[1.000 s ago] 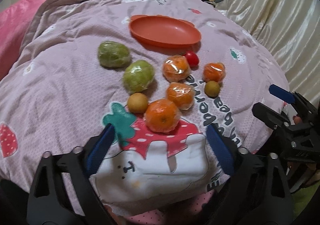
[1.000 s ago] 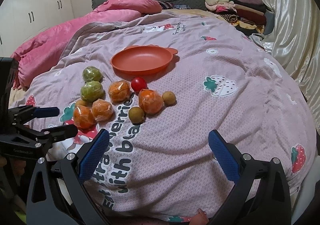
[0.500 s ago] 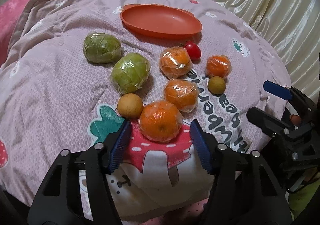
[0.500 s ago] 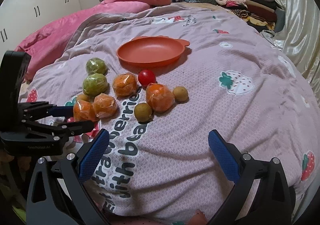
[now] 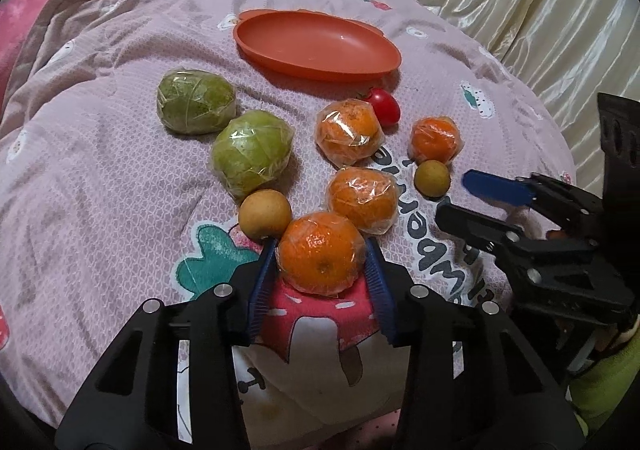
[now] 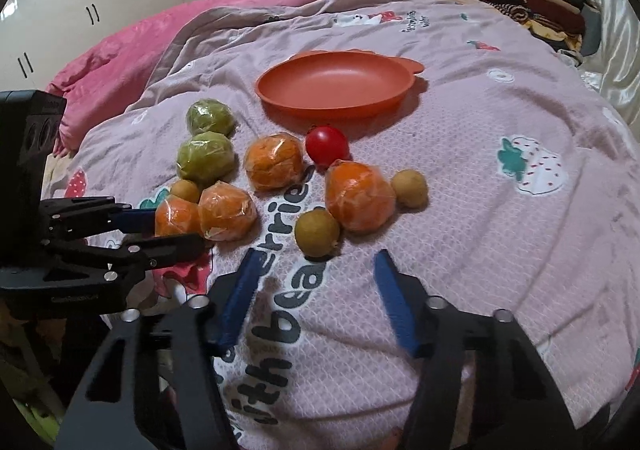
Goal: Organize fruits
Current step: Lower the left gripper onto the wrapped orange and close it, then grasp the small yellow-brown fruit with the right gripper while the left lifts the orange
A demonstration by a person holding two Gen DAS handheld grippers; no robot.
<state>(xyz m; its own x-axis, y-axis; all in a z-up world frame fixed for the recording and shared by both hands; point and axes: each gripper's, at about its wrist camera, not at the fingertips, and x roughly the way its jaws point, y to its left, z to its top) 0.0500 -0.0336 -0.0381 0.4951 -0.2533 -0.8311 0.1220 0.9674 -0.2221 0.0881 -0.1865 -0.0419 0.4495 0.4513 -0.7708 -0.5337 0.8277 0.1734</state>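
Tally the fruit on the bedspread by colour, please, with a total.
Orange, wrapped: 4
Green, wrapped: 2
Small yellow-brown: 3
Red: 1
Total: 10, none yet in the orange dish.

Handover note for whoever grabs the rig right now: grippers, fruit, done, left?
Left gripper: jaws have just been closing, pads now against the nearest wrapped orange, not lifted.
Right gripper: jaws have just been closing, nothing between them; small yellow-green fruit lies just ahead.
Orange plate: no fruit in it.
All fruit lies on the bedspread near the plate.
Done: nothing placed.
Left: everything, probably onto the plate.
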